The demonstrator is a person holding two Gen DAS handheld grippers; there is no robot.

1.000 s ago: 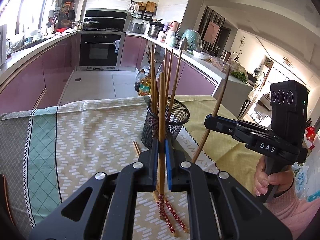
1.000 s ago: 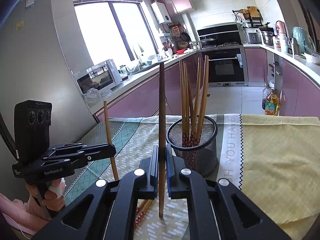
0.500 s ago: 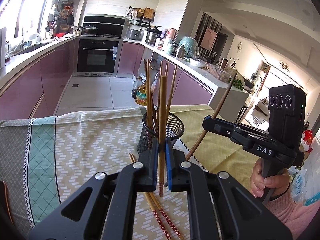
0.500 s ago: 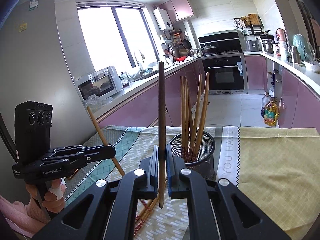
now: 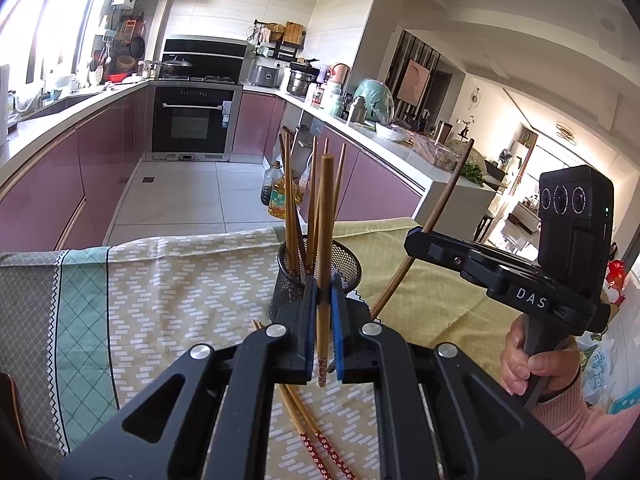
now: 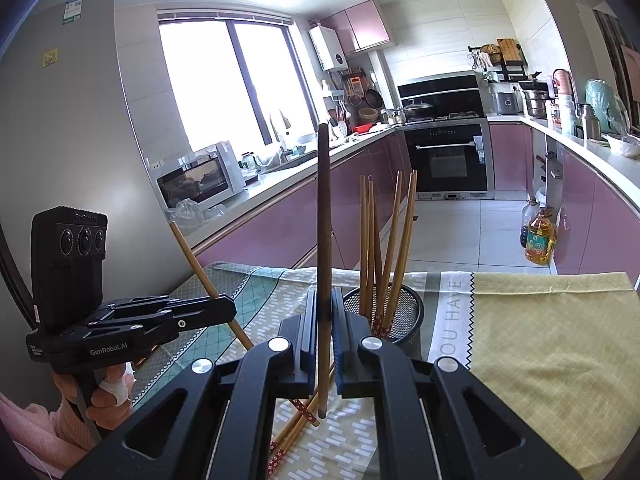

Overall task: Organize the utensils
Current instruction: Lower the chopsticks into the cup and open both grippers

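Observation:
My left gripper point(image 5: 324, 300) is shut on a light wooden chopstick point(image 5: 325, 232) that stands upright, its red patterned tip hanging above the cloth. My right gripper point(image 6: 323, 312) is shut on a dark brown chopstick point(image 6: 323, 220), also upright. Just beyond both grippers stands a black mesh holder point(image 5: 346, 264) with several chopsticks in it. In the right wrist view the holder point(image 6: 404, 314) is slightly right of the fingers. Two or three loose chopsticks point(image 5: 316, 436) lie on the cloth below the grippers. Each gripper shows in the other's view: right gripper point(image 5: 416, 238), left gripper point(image 6: 228, 310).
A patterned green and yellow tablecloth point(image 5: 160, 292) covers the table, whose far edge lies just behind the holder. A person's hands point(image 5: 524, 364) grip the handles. Beyond are purple kitchen cabinets, an oven point(image 5: 192, 124) and an oil bottle point(image 6: 540, 240) on the floor.
The holder and loose chopsticks sit lower in both views than a second ago. Seen from the opposite gripper, each held chopstick has tipped from near upright to a clear lean.

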